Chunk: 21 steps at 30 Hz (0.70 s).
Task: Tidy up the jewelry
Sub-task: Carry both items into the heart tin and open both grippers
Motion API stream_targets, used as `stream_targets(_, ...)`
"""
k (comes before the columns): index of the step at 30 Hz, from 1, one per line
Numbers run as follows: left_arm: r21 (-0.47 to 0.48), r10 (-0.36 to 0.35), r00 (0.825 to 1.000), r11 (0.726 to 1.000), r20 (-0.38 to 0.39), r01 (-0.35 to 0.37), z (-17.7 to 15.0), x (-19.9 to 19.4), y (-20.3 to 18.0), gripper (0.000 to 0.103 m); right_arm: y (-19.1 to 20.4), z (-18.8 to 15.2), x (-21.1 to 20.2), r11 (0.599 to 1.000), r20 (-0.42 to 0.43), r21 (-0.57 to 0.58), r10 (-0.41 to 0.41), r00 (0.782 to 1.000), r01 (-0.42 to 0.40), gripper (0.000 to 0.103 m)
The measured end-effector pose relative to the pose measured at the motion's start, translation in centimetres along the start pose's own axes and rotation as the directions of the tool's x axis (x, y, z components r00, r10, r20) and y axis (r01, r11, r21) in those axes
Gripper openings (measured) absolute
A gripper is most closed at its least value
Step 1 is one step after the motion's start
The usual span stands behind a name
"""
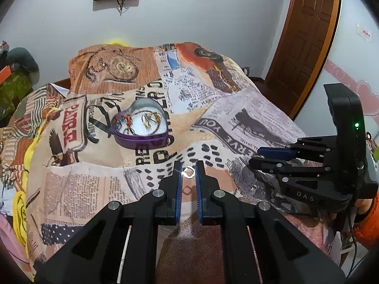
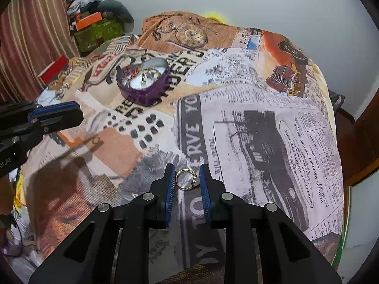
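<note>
A gold ring (image 2: pixel 187 179) is sitting pinched between the blue pads of the right gripper (image 2: pixel 187 179), above the newsprint-patterned cloth (image 2: pixel 260 130). The left gripper (image 1: pixel 188 172) is clamping a small silver ring (image 1: pixel 188 172) at its fingertips. Only the left view is showing the right gripper (image 1: pixel 258 157) from the side, with a glint of gold at its tip. The purple heart-shaped box (image 1: pixel 142 139) is lying open well ahead of both, already holding chains and rings. Bare cloth is stretching between the grippers and the box; the cloth is dropping away at its right edge near the wooden door (image 1: pixel 305 35).
</note>
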<state>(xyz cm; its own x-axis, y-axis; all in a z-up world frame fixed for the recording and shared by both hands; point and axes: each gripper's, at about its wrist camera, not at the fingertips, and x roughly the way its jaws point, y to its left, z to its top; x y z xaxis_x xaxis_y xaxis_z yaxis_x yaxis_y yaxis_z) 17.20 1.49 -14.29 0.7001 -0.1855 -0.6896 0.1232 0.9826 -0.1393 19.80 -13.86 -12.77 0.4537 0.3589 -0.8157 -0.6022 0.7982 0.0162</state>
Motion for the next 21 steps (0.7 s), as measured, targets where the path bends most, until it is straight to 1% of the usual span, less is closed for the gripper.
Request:
stream_targets(6, -0.009, 0.021, 0.998, 1.000, 0.055, -0.020, 1.2, -1.9, 1.0, 0.009, 0.7, 2.1, -2.4, 1.000, 0.079, 0.007, 0.017, 0.997, -0.017, 0.019)
stream_targets(13, -0.021, 0.046, 0.993, 0.999, 0.110, -0.044, 2.7, -3.3, 2.5, 0.009, 2.1, 5.3, -4.6, 0.999, 0.180, -0.017, 0.043, 0.983, -0.041, 0.019)
stream_targets(17, -0.024, 0.058, 0.990, 0.998, 0.125, -0.055, 3.5, -3.3, 3.4, 0.009, 2.8, 7.0, -4.6, 0.997, 0.208, -0.028, 0.071, 0.976, -0.066, 0.019)
stream_targets(21, -0.027, 0.068, 0.990, 0.998, 0.128, -0.065, 4.1, -2.6, 4.4, 0.009, 3.3, 8.4, -4.0, 0.995, 0.218, -0.029, 0.098, 0.971, -0.094, 0.019)
